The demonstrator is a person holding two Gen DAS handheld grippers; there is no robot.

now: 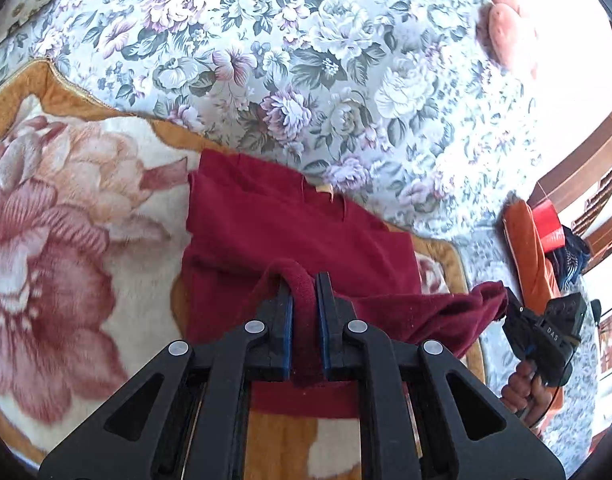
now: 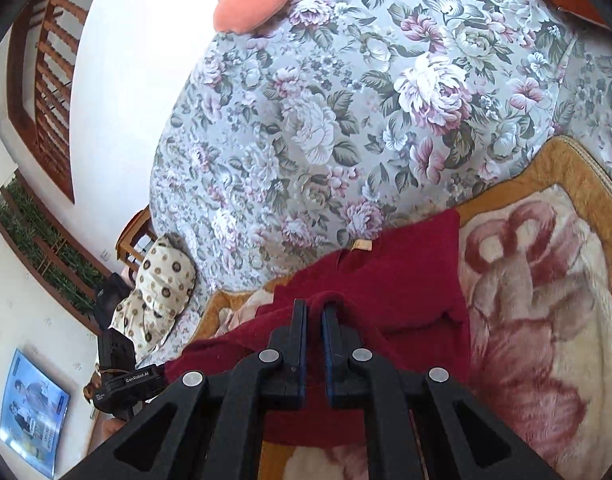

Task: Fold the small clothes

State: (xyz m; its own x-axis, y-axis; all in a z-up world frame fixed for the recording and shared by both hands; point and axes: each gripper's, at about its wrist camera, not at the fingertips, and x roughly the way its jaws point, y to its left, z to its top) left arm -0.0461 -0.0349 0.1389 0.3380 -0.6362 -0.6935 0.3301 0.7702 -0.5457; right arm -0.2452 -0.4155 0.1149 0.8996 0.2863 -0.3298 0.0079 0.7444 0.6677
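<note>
Red garment (image 1: 290, 224) at lower centre judged soft, light, limp; left gripper (image 1: 304, 300) and right gripper (image 2: 314, 320) each clamp a hem fold, sound holds

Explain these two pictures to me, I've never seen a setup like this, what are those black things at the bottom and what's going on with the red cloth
There is no robot here. A person holds a black hand tool in each hand, and each tool carries a wide-angle camera looking along its jaws. One picture is from the left gripper, the other from the right gripper. Both are shut on the dark red garment, each pinching a fold of its edge. The garment lies on a plush rose-patterned blanket, spread over a floral bedsheet. In the left view you can see the person's right hand gripping the other tool. They appear to be folding the garment.
</note>
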